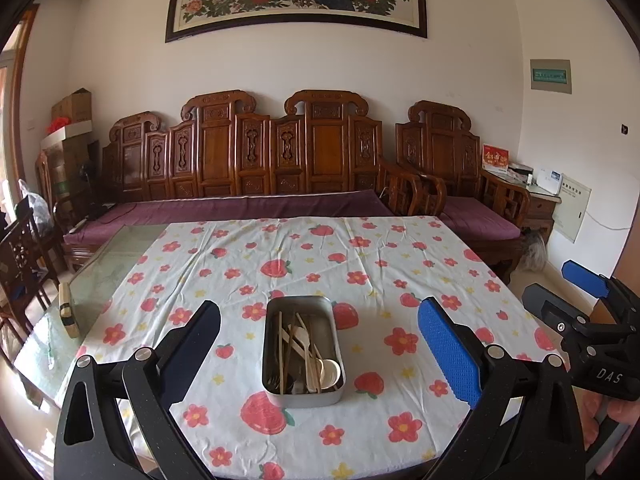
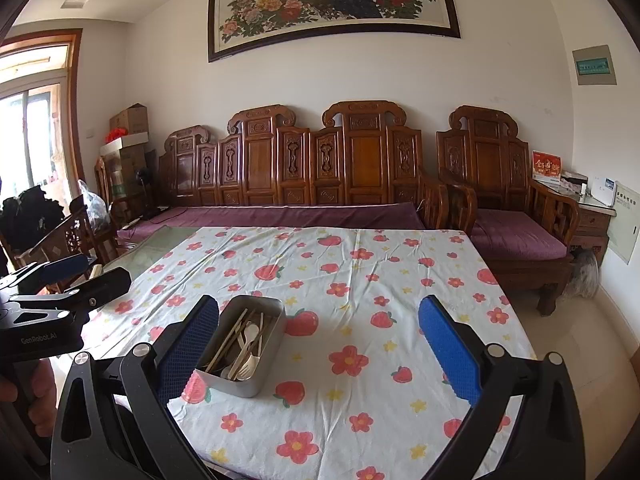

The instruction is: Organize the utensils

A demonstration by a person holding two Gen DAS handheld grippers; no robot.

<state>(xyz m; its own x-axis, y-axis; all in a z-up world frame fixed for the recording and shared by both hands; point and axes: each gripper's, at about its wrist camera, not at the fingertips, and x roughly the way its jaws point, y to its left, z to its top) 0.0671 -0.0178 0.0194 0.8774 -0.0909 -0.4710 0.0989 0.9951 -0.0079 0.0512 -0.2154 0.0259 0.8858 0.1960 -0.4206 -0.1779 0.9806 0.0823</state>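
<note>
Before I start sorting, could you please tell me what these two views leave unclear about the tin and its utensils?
- Exact utensil count: the wooden utensils overlap in a pile in both views.
- Dark items at the metal tin near end, left wrist view: shadowed by the wall, possibly a fork.
- Tin's left side, right wrist view: covered by the right gripper finger.
- Table's near edge: cut off by both open grippers' jaws, including the left gripper.

left claw point(image 1: 319, 346) spread wide, empty; right claw point(image 2: 319, 346) same, alongside.
</note>
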